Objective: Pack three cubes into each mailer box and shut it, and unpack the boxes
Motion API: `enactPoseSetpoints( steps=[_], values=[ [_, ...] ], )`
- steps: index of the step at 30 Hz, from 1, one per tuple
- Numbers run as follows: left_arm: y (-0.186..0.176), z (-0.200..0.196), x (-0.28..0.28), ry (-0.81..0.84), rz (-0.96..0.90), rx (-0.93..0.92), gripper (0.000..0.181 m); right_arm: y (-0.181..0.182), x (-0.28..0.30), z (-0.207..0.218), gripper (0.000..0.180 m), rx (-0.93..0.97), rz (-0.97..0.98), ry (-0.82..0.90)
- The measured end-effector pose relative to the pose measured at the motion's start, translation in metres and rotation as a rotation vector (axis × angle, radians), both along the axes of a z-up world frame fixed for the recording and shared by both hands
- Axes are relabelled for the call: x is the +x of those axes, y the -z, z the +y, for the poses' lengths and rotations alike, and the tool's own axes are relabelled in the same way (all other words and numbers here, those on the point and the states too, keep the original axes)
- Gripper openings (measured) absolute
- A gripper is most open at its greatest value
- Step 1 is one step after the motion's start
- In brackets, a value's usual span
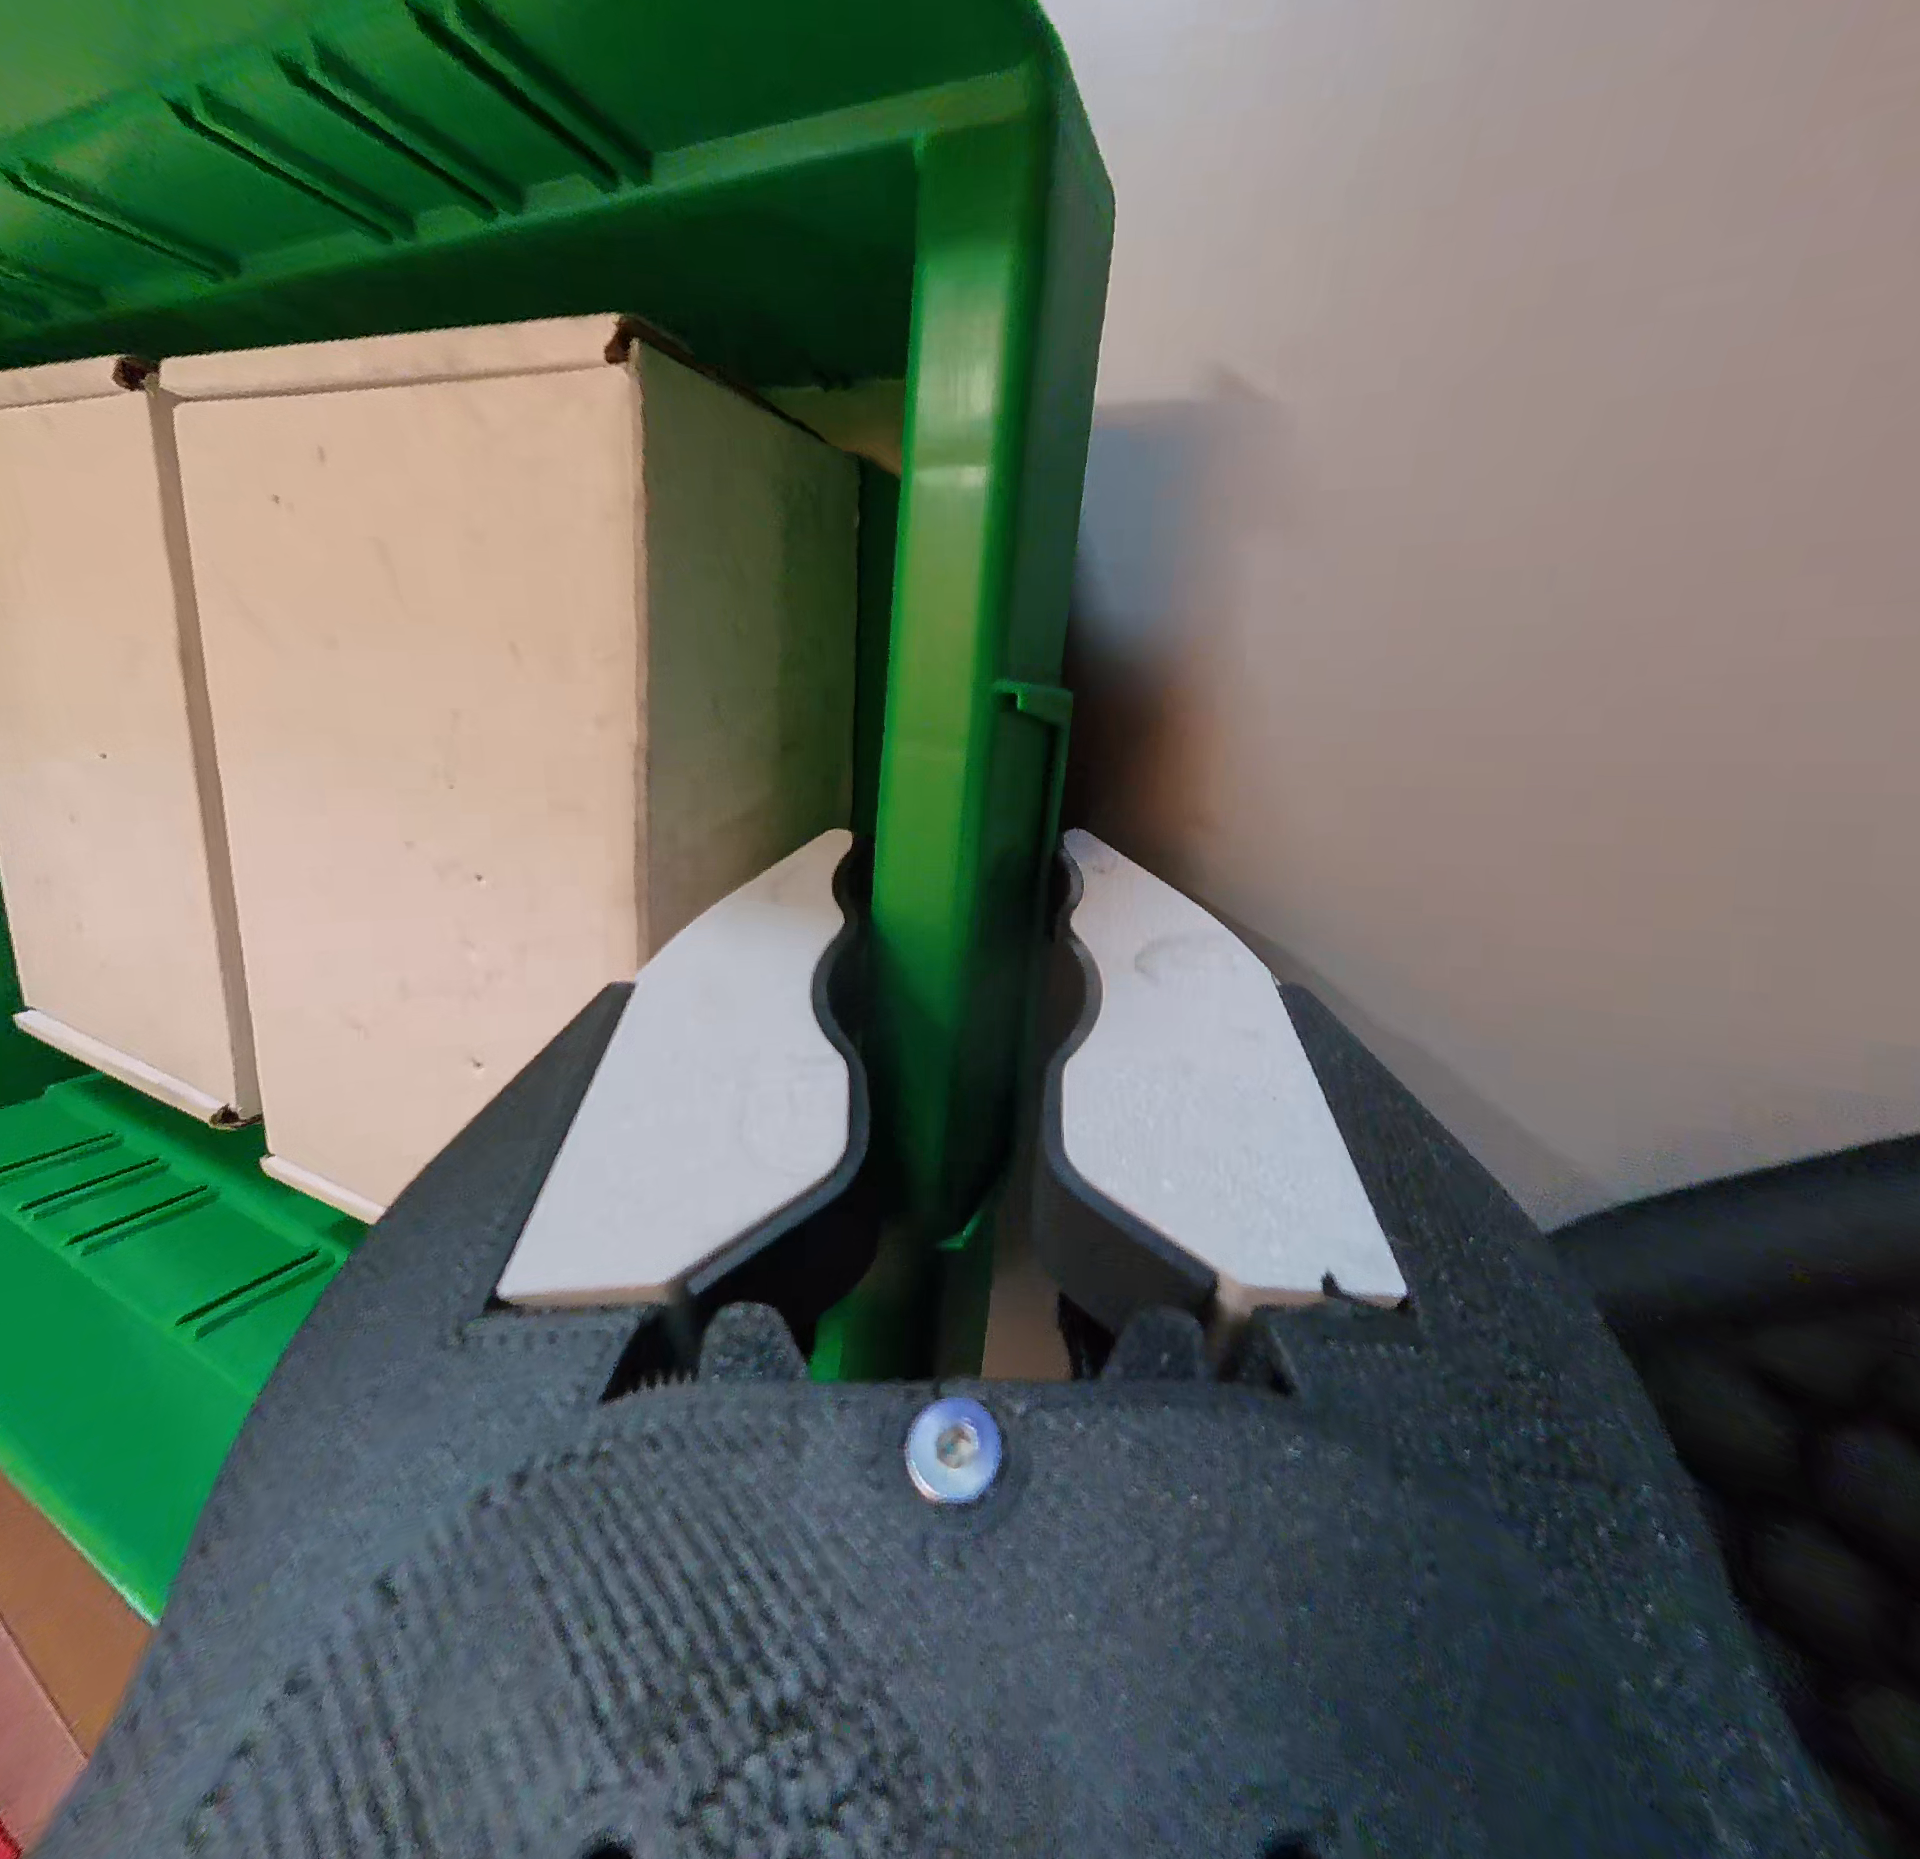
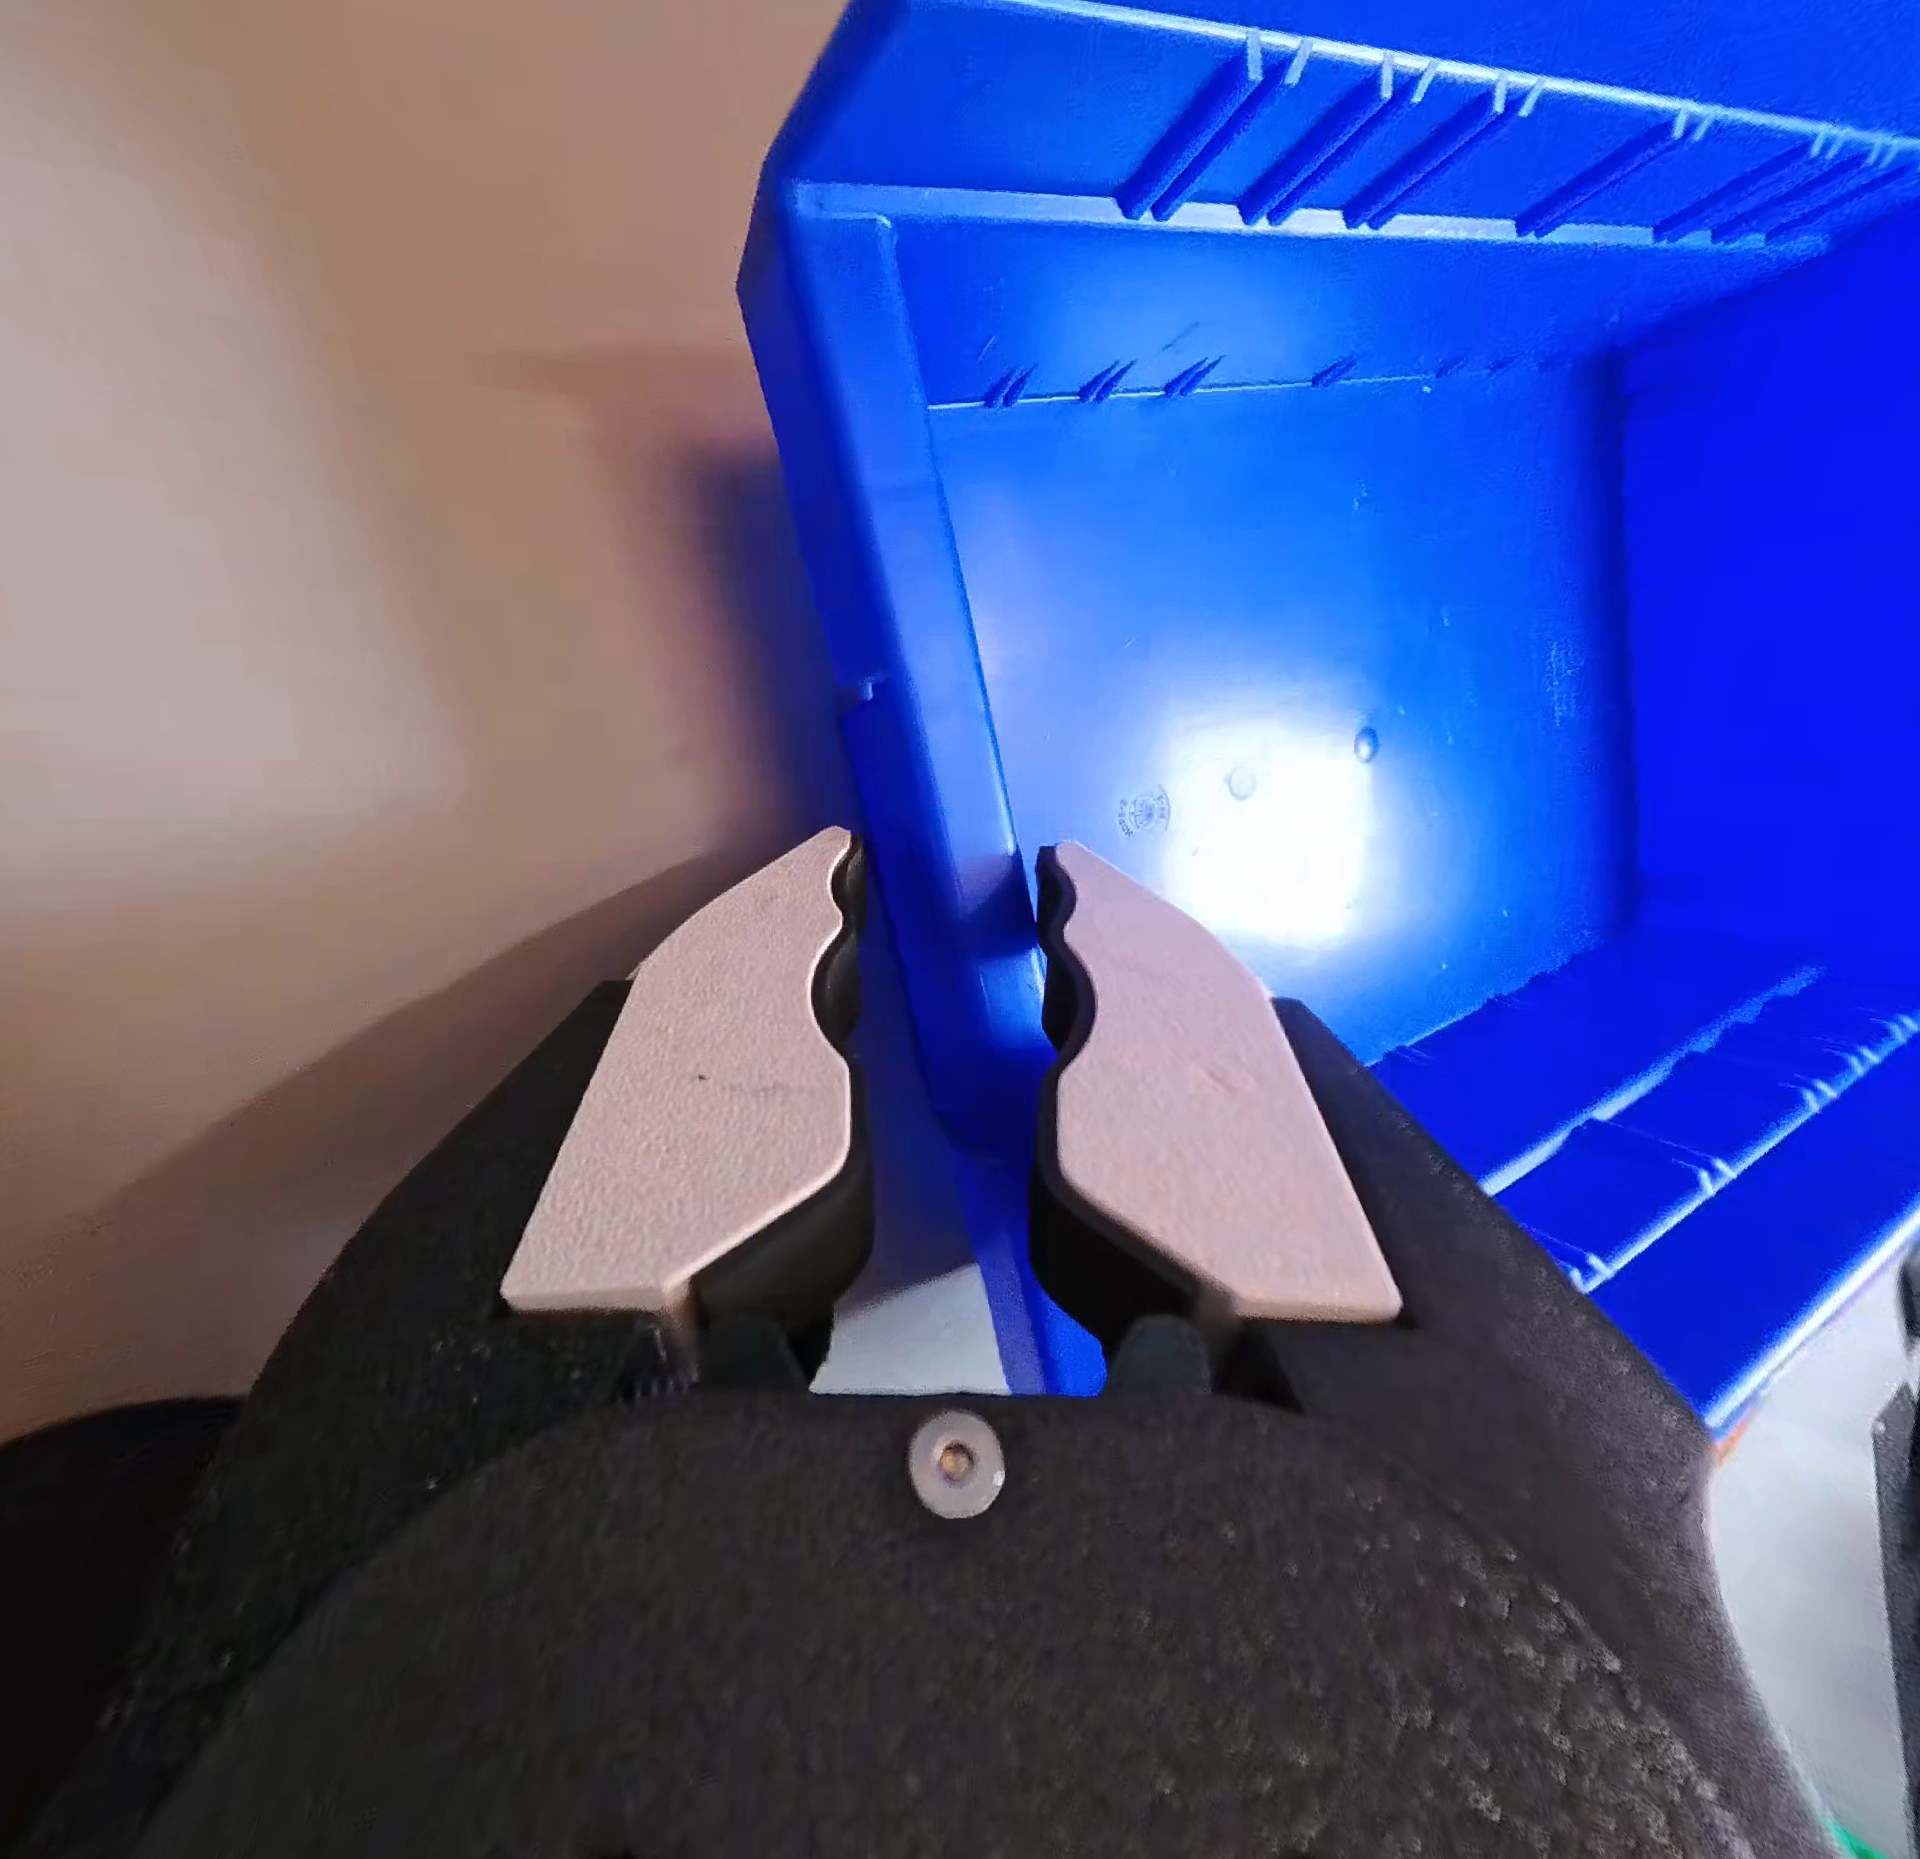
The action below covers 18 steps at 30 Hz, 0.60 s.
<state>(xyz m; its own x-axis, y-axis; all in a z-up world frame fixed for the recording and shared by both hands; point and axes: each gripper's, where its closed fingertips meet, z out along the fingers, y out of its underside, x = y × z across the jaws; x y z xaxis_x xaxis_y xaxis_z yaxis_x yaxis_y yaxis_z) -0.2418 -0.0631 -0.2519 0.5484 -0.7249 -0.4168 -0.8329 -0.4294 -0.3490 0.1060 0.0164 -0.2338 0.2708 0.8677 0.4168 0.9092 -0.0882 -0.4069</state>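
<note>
In the left wrist view my left gripper (image 1: 958, 853) is shut on the right wall of a green plastic bin (image 1: 966, 604), one finger inside and one outside. Two white mailer boxes (image 1: 416, 729) (image 1: 83, 708) stand side by side inside the green bin, shut, just left of my fingers. In the right wrist view my right gripper (image 2: 948, 853) is shut on the left wall of a blue plastic bin (image 2: 914, 604). The blue bin's inside (image 2: 1351, 583) shows no contents. No cubes are in view.
A plain beige surface (image 1: 1507, 562) lies to the right of the green bin and to the left of the blue bin (image 2: 364, 562). A dark object (image 1: 1766, 1342) sits at the lower right of the left wrist view.
</note>
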Motion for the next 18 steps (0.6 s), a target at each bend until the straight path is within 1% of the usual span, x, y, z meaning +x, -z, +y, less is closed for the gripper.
enactPoseSetpoints(
  steps=[5, 11, 15, 18],
  values=[
    [0.0, 0.016, -0.005, -0.013, -0.004, -0.004, 0.031, 0.0, 0.02, 0.026, 0.032, 0.002, -0.026, 0.042],
    [0.0, 0.033, -0.012, -0.039, -0.006, 0.003, 0.031, 0.0, 0.028, 0.051, 0.032, -0.006, -0.021, 0.088],
    [0.0, 0.041, -0.017, -0.046, -0.01, 0.007, 0.032, -0.001, 0.031, 0.063, 0.033, 0.011, -0.011, 0.12],
    [-0.001, 0.046, -0.021, -0.046, -0.018, 0.012, 0.034, -0.004, 0.029, 0.064, 0.034, 0.056, 0.022, 0.134]
  ],
)
